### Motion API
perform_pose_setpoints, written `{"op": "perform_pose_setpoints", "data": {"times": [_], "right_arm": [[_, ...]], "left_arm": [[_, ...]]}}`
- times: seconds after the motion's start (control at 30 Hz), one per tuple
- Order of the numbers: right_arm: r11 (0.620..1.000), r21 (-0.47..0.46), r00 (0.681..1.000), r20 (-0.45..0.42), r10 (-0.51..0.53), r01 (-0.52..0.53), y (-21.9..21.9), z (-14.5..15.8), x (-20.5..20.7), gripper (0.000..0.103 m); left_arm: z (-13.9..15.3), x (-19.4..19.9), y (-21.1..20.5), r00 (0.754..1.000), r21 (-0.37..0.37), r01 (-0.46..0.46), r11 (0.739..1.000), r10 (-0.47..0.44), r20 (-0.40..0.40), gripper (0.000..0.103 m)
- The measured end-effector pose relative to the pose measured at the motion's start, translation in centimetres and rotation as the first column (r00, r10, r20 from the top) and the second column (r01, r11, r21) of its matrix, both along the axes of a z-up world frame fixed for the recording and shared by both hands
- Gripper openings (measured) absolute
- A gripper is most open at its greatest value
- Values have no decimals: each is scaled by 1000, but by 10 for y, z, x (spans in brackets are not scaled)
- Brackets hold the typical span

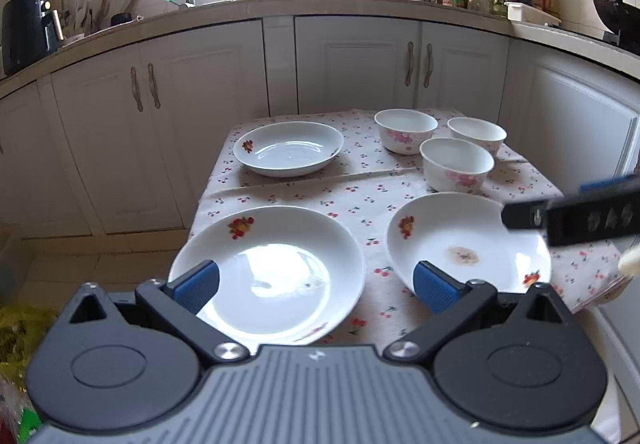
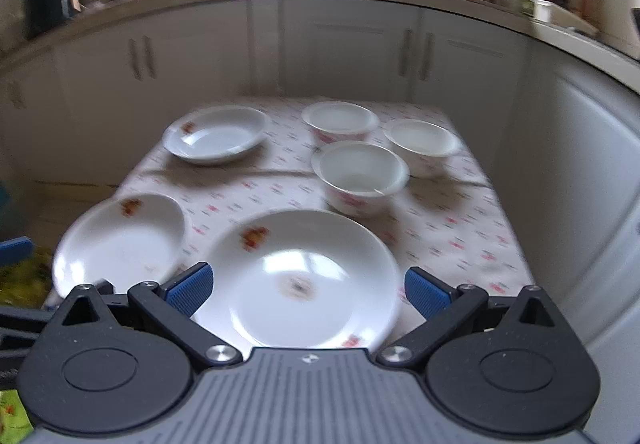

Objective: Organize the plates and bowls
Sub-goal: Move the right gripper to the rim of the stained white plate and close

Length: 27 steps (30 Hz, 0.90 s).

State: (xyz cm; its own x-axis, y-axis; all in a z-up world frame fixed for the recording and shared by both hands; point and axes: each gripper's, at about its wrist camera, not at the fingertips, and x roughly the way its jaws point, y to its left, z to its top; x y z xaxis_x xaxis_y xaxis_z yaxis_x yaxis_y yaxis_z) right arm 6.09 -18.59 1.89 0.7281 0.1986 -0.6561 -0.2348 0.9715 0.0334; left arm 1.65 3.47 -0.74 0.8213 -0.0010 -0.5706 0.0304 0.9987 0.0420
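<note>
The left gripper (image 1: 316,286), jaws apart and empty, hovers over the near-left plate (image 1: 268,272). The right gripper (image 2: 306,290), also apart, faces the stained plate (image 2: 300,280) directly ahead, nearer to it. A third plate (image 1: 288,148) and three floral bowls (image 1: 456,164) sit farther back on the table (image 1: 372,220).

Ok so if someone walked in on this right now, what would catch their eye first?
Probably the three white plates on the cherry-print tablecloth: two near the front edge, and the front right plate has a brown stain in its middle. Behind it, three flowered bowls cluster at the far right, with the third plate at the far left. Both grippers, the left gripper and the right gripper, are open above the near plates, holding nothing.
</note>
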Motion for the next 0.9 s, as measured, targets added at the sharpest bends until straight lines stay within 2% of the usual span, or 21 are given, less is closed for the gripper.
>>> {"op": "perform_pose_setpoints", "data": {"times": [0.07, 0.17, 0.4, 0.63, 0.9], "right_arm": [[995, 67, 996, 35, 77, -79, 0, 1, 3, 103], [987, 88, 991, 38, 131, -134, 8, 2, 15, 103], [949, 189, 962, -60, 268, -253, 38, -12, 50, 103], [933, 70, 930, -84, 359, -354, 84, -26, 68, 103], [923, 96, 909, -163, 383, -372, 101, -44, 102, 103]], "left_arm": [[-3, 2, 10, 1000, -12, 2, 1000, -2, 1, 102], [-10, 8, 25, 1000, 2, 7, 1000, -7, -29, 102], [-30, 11, 59, 992, 37, 105, 994, -102, -71, 102], [-48, 19, 86, 976, 56, 187, 981, -179, -125, 102], [-65, 25, 101, 936, 3, 321, 947, -317, -154, 102]]}}
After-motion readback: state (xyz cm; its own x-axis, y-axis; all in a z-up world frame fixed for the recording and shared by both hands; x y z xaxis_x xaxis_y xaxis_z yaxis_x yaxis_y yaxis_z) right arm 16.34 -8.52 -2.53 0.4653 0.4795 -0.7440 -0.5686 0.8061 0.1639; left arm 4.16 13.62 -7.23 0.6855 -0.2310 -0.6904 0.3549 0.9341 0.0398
